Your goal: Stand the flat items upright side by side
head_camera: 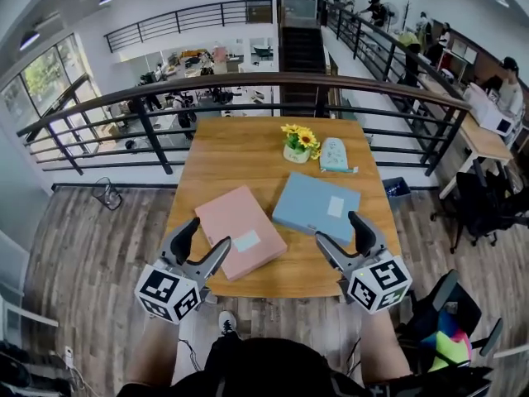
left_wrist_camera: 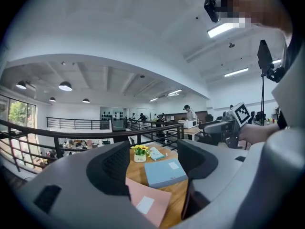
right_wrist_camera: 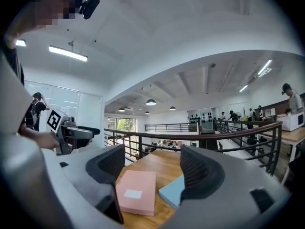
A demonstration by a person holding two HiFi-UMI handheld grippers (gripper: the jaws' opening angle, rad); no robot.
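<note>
A pink flat box (head_camera: 240, 230) (left_wrist_camera: 147, 200) (right_wrist_camera: 135, 191) with a white label lies flat on the wooden table (head_camera: 240, 155), front left. To its right a blue flat box (head_camera: 316, 206) (left_wrist_camera: 165, 171) (right_wrist_camera: 172, 192) also lies flat. My left gripper (head_camera: 198, 242) (left_wrist_camera: 151, 162) hovers open at the table's front left edge, just left of the pink box. Over the front right edge, near the blue box's front corner, my right gripper (head_camera: 345, 236) (right_wrist_camera: 153, 167) is held open too. Neither holds anything.
A small pot of yellow flowers (head_camera: 298, 143) (left_wrist_camera: 139, 152) and a pale patterned pouch (head_camera: 334, 154) (left_wrist_camera: 156, 153) sit at the table's far side. A black railing (head_camera: 248, 85) runs behind the table. A chair (head_camera: 463, 321) stands at the right.
</note>
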